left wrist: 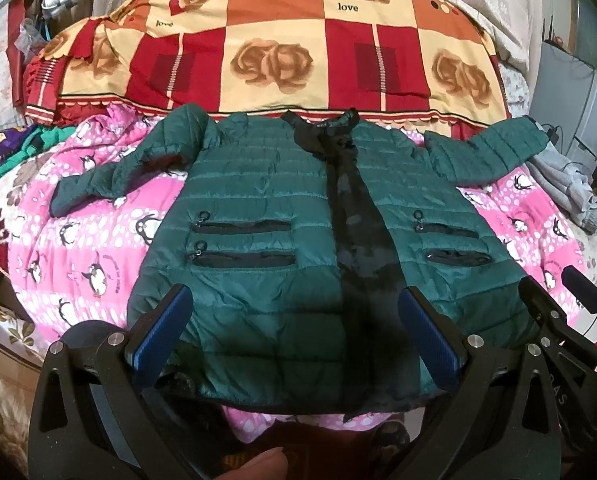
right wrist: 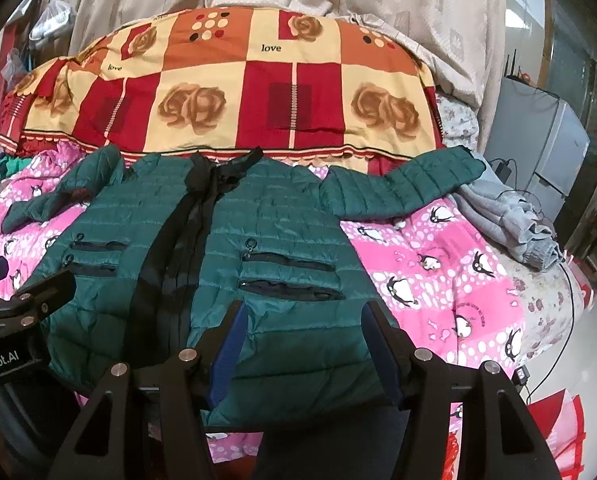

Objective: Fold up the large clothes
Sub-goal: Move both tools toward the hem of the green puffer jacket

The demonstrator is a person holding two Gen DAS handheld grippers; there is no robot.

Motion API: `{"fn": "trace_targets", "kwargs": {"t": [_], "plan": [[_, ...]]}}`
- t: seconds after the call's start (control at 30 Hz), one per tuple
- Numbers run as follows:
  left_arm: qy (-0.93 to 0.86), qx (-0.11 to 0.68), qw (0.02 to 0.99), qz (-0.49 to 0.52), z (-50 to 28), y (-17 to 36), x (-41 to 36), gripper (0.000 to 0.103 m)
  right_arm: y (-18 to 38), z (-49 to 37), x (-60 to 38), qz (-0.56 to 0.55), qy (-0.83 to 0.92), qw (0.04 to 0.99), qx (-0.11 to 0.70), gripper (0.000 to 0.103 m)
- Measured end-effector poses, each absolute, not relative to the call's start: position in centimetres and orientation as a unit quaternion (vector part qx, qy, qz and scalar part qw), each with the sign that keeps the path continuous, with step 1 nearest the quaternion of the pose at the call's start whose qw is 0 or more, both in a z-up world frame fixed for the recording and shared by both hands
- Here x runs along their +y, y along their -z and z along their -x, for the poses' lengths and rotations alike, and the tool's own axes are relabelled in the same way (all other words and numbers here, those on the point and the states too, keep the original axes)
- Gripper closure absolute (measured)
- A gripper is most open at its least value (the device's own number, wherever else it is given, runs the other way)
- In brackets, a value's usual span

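Observation:
A dark green quilted jacket [left wrist: 258,208] lies flat, front up, on a pink penguin blanket [left wrist: 90,248], both sleeves spread outward. Its front stands open along a black strip down the middle. My left gripper [left wrist: 294,300] is open and empty, hovering over the jacket's lower hem. The jacket also shows in the right wrist view [right wrist: 282,216]. My right gripper [right wrist: 302,316] is open and empty above the hem of the jacket's right half. The right gripper's body shows at the right of the left wrist view [left wrist: 546,312].
A folded red, orange and cream quilt [left wrist: 282,52] lies behind the jacket. A grey garment [right wrist: 510,216] lies at the bed's right edge beside a cable. Green and purple clothes [left wrist: 18,148] sit at the left. A grey cabinet [right wrist: 546,152] stands right of the bed.

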State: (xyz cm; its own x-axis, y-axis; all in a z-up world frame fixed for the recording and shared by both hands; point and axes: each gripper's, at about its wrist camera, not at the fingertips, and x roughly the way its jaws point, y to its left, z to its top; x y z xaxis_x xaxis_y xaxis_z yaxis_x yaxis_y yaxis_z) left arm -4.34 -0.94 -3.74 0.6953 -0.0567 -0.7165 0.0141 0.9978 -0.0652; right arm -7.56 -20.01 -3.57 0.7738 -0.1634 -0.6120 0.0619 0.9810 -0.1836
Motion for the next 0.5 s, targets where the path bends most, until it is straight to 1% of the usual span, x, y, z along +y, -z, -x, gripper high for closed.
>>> {"fn": "trace_targets", "kwargs": {"t": [0.2, 0.5], "plan": [[0.017, 0.396, 0.918, 0.028, 1.7, 4.2, 0.1, 0.000, 4.3, 5.3, -20.2, 0.053, 0.022, 0.938, 0.342, 0.047], [-0.015, 0.409, 0.913, -0.012, -6.5, 6.0, 3.0, 0.000, 3.1, -1.2, -20.6, 0.041, -0.046, 0.949, 0.308, 0.047]]}}
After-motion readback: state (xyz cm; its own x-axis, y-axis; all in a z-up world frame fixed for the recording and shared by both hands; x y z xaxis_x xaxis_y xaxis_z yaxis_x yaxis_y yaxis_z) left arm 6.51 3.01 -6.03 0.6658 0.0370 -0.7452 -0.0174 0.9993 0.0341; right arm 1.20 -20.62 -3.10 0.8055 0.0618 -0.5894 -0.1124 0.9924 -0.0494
